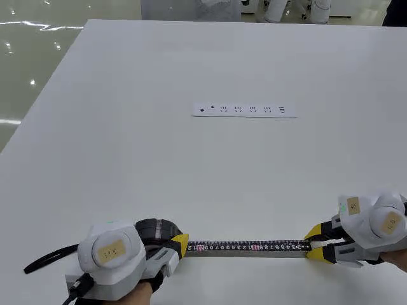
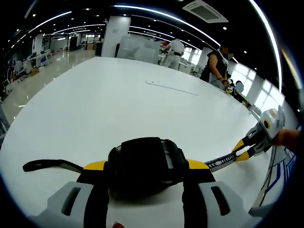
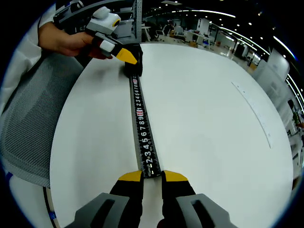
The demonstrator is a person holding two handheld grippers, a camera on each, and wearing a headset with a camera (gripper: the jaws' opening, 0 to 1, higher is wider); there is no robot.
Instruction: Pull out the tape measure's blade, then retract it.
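Tape measure (image 1: 156, 230): case is clasped by left gripper (image 1: 173, 246). Blade (image 1: 248, 246) is drawn out flat along white surface (image 1: 127, 140), tip pinched by right gripper (image 1: 315, 243), well short of power strip (image 1: 245, 110).

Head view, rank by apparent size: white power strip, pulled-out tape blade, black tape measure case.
1. Dark numbered tape blade and flat white power strip: nearly alike in length. The blade lies nearer the camera, so I won't rank them.
2. Round black tape measure case: smallest, partly hidden by the left gripper.
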